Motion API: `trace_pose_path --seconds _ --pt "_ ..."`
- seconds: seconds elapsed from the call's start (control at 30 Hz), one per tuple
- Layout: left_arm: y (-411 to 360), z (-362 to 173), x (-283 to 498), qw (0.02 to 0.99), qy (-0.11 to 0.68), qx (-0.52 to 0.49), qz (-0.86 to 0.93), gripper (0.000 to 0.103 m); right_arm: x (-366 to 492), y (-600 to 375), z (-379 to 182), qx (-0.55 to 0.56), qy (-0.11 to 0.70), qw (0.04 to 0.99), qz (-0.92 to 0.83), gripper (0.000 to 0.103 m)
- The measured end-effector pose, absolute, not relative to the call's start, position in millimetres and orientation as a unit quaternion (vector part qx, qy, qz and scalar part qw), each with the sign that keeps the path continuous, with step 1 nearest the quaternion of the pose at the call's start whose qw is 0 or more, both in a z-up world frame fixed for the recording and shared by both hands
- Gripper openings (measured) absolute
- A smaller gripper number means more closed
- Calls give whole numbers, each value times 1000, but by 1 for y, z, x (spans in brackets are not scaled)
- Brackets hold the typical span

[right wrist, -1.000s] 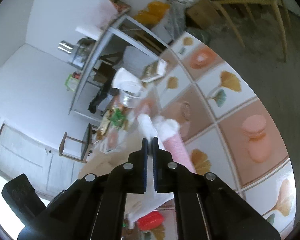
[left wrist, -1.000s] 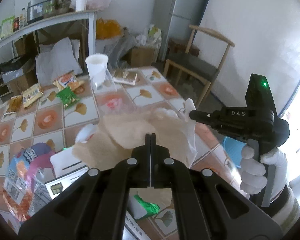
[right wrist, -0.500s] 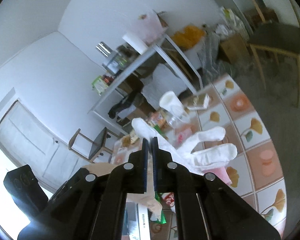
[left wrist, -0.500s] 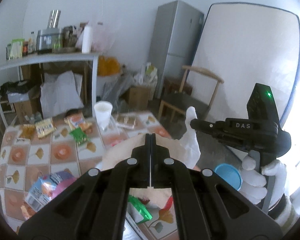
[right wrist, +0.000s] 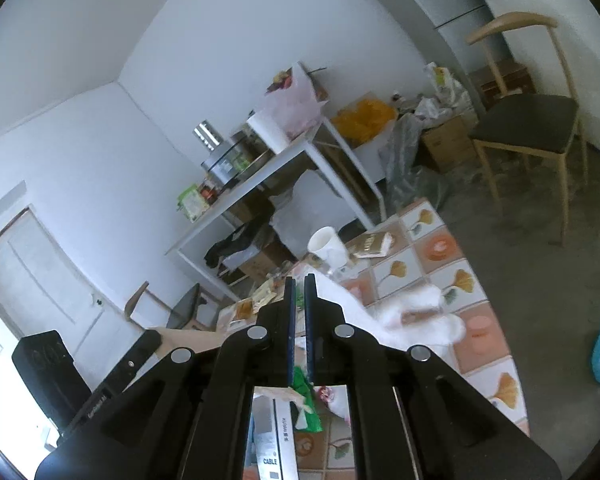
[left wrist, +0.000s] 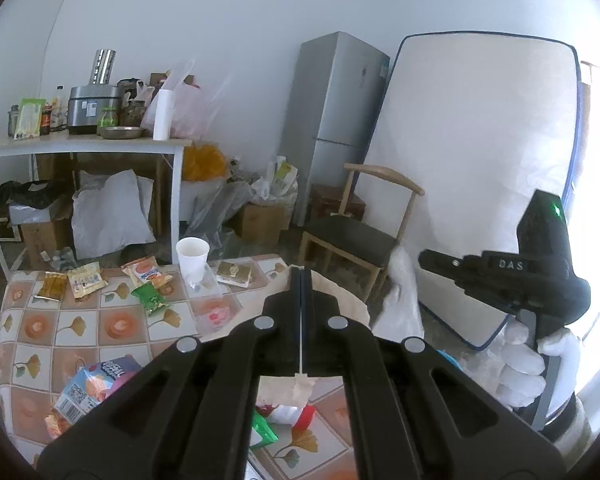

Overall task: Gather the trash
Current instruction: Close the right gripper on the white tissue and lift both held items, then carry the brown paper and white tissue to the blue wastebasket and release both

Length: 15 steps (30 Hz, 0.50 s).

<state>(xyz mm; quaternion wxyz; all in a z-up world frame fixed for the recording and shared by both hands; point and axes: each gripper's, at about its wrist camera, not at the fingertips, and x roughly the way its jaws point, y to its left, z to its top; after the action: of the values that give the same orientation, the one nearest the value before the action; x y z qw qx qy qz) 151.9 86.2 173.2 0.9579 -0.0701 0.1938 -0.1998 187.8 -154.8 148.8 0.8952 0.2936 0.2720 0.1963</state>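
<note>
My left gripper [left wrist: 301, 280] pinches the rim of a brown paper bag [left wrist: 342, 300] above the tiled table [left wrist: 112, 324] while my right gripper [right wrist: 298, 286] clamps a white glove [right wrist: 412, 316]; I should hold the bag steady and lower the glove inside.

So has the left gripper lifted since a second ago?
Yes. The left gripper rose: the table dropped lower in its view, and the fridge now shows.
</note>
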Motion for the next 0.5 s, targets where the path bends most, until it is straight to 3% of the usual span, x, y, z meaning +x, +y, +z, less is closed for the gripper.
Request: trace_pose_path --seconds 0.23,0.4,0.47,0.5 --pt "68 173 144 952 201 -72 -220 0 164 -188 147 300 269 900 167 5" --pt "58 166 143 948 210 -70 -230 0 156 -205 100 296 327 888 131 6" --pt "54 162 143 946 217 -67 -233 0 162 -210 68 287 370 876 113 12" --pt "51 158 145 943 224 -68 -236 0 165 -211 56 285 386 871 107 27"
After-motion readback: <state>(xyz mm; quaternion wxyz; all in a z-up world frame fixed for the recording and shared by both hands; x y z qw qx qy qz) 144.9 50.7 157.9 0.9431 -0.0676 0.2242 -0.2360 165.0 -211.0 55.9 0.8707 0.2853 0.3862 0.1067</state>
